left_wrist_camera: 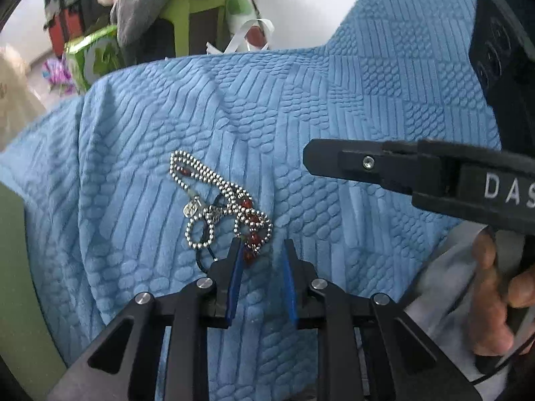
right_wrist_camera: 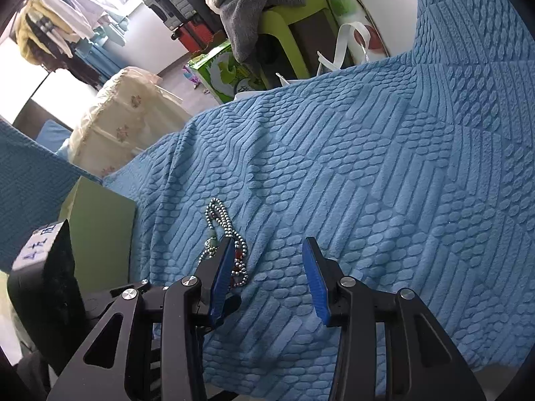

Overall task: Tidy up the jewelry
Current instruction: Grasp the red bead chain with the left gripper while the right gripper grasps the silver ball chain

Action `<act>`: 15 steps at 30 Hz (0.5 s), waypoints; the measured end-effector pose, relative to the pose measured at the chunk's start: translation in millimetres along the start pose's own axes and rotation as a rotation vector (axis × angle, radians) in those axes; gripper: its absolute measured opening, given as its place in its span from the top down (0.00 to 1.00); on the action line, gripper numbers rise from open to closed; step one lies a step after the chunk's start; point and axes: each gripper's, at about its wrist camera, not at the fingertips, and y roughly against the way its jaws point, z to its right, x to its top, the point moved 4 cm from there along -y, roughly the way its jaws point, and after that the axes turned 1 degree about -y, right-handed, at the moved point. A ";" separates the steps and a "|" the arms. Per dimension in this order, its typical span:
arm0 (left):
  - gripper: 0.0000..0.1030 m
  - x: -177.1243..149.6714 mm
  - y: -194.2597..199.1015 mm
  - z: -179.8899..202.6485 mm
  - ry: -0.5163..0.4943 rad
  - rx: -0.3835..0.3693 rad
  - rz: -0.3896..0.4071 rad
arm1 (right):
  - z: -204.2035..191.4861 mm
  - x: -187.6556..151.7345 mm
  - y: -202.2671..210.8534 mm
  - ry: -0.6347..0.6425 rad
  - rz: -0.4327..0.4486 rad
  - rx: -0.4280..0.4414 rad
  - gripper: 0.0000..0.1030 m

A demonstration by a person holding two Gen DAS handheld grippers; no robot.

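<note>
Two grippers low over blue textured blanket (left_wrist_camera: 334, 107). Tangled necklace (left_wrist_camera: 220, 204) of silver ball chain with red beads and small silver charm lying on blanket, bunched in loops. Left gripper (left_wrist_camera: 262, 250) pointing steeply down, blue-padded fingers (left_wrist_camera: 235, 267) narrowly apart, tips at near edge of tangle; left fingertip touching or overlapping bead cluster, right fingertip on bare blanket just beside it. Not clamped; gap between pads visible, a few red beads at its mouth. Right gripper (right_wrist_camera: 267, 250) also angled down, fingers (right_wrist_camera: 316, 280) wider apart, nothing between them, only blanket. Necklace (right_wrist_camera: 227, 244) just beside and partly hidden behind its left finger; contact unclear. Right-hand tool body with person's hand (left_wrist_camera: 495, 294) on handle visible at right of left view. Green box (right_wrist_camera: 100, 230) at blanket edge, clutter and grey towel behind.
</note>
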 end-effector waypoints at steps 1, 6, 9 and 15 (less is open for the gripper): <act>0.82 1.0 -2.7 0.0 -0.012 0.018 -0.005 | 1.0 0.2 0.3 -0.006 0.000 0.001 0.61; 0.94 0.6 -8.0 0.3 -0.063 0.063 -0.010 | 4.7 1.8 -0.4 -0.041 -0.002 0.020 0.61; 0.96 -1.9 -5.5 -1.9 -0.059 0.054 -0.011 | 3.7 1.3 -3.9 -0.043 -0.013 0.023 0.61; 0.96 -4.6 28.1 -13.0 0.079 -0.022 0.028 | -3.3 -1.8 -7.8 -0.009 -0.027 0.030 0.61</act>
